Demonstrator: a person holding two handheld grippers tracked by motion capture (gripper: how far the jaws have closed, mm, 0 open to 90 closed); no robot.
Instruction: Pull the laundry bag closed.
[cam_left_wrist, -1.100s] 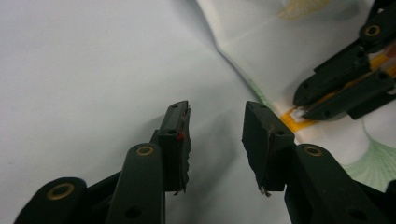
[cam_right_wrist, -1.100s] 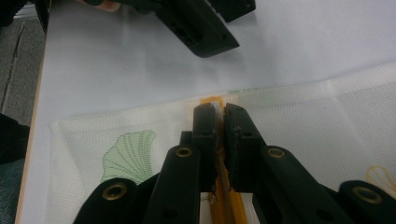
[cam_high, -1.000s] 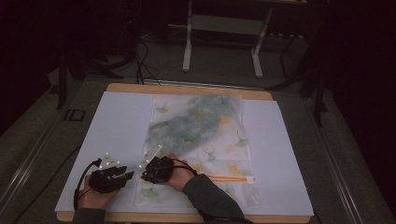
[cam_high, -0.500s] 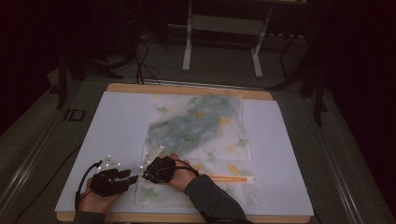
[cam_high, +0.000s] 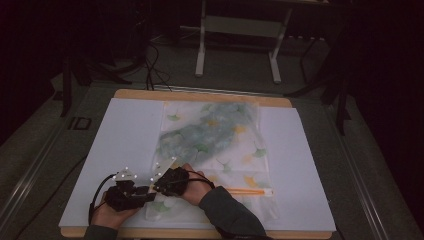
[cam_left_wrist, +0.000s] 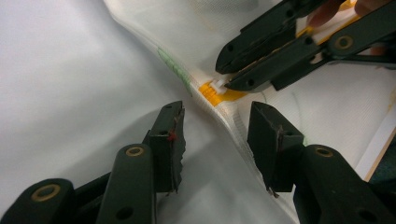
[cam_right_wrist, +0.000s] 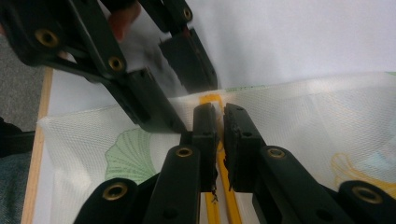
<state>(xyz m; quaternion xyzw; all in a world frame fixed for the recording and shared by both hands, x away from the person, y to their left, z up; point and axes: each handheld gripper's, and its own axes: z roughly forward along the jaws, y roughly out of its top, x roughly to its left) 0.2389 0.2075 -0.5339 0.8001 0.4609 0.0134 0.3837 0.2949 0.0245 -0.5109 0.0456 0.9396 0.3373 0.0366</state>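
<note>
Mesh zip bag with a leaf print lies flat on the white sheet covering the table, its orange zipper running along the bag's near end. Right gripper is clenched on the white zipper pull at the zipper's left end, right at the bag's near-left corner; in the left gripper view its jaws pinch the little white tab against the orange tape. Left gripper has just been opening: jaws now stand wide, pads off the fabric, with the bag's corner edge running between them but not gripped. In the high view both hands sit together at that corner, barely shifted from a second ago. Judgement: the left has let go of the corner after bracing it, so the zipper run looks finished or the left is about to re-grip elsewhere on the bag.
</note>
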